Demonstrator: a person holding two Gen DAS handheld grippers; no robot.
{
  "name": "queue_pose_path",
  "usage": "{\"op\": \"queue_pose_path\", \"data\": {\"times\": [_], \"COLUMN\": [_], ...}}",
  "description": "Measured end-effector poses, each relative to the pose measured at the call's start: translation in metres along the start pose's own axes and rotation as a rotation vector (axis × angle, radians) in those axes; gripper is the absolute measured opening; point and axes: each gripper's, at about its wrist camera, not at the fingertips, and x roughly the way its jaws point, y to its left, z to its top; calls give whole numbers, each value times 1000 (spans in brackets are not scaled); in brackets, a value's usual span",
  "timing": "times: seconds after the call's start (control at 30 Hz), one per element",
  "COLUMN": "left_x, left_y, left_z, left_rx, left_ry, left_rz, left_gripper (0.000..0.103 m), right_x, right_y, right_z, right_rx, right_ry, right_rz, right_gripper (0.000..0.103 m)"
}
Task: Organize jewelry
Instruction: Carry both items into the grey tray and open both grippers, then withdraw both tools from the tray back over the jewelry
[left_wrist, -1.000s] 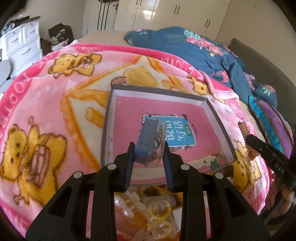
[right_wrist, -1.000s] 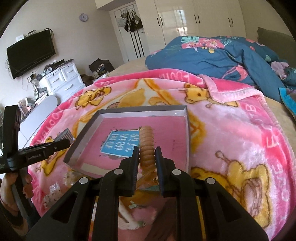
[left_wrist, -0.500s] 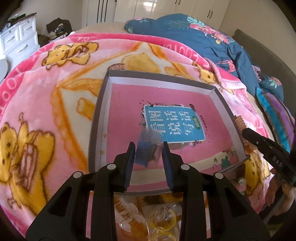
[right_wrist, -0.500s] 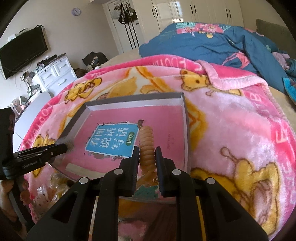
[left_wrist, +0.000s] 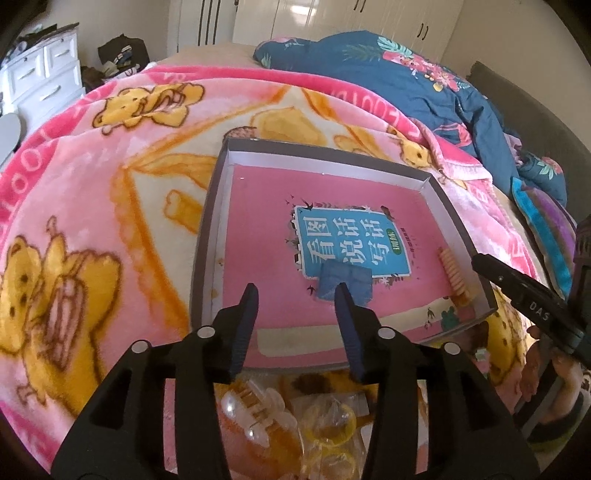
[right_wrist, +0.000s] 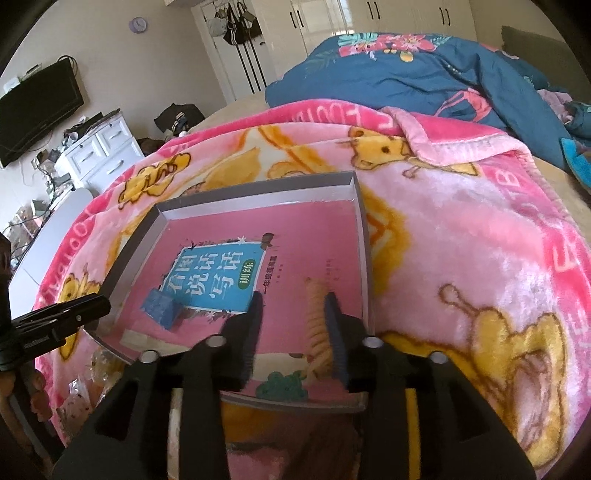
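Note:
A shallow grey-rimmed box (left_wrist: 207, 236) with a pink printed floor lies on the pink blanket; it also shows in the right wrist view (right_wrist: 364, 236). A small blue jewelry box (left_wrist: 345, 282) lies inside it, just beyond my open, empty left gripper (left_wrist: 297, 291); it also shows in the right wrist view (right_wrist: 160, 308). An orange ridged hair clip (right_wrist: 316, 314) lies in the box by its right wall, next to the right finger of my open right gripper (right_wrist: 293, 302). The clip also shows in the left wrist view (left_wrist: 454, 273).
Clear hair claws and yellow rings in bags (left_wrist: 291, 417) lie on the blanket in front of the box. More small bags (right_wrist: 88, 384) lie at its left corner. A blue floral duvet (right_wrist: 424, 70) covers the far bed. White drawers (right_wrist: 103, 151) stand left.
Both grippers opened. The blue jewelry box left my left gripper and now lies in the grey box. The orange clip left my right gripper and lies by the box's right wall.

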Motion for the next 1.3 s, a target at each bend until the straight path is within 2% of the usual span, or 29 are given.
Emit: {"op": "queue_pose_path", "data": {"times": [0.13, 0.3, 0.37, 0.43, 0.5, 0.8, 1.3], "left_x": [-12, -32, -39, -47, -55, -93, -136], "left_y": [-2, -4, -4, -3, -3, -1, 19], "left_z": [-2, -5, -6, -7, -8, -18, -44], "left_rx": [5, 10, 0, -10, -14, -13, -55], "left_ry": [-17, -54, -63, -72, -86, -137, -181], "left_rz": [12, 38, 42, 39, 42, 56, 55], "left_gripper": [46, 66, 74, 84, 94, 94, 94], "right_x": [-16, -43, -56, -67, -76, -108, -151], "right_y": [2, 8, 10, 11, 12, 19, 39], "right_z": [-2, -6, -7, -8, -10, -18, -34], "right_rx": [2, -11, -17, -16, -17, -34, -89], "right_ry": [-19, -62, -88, -113, -123, -148, -178], "right_rz": [15, 18, 18, 13, 18, 25, 37], "right_gripper": [47, 66, 79, 86, 88, 91, 92]}}
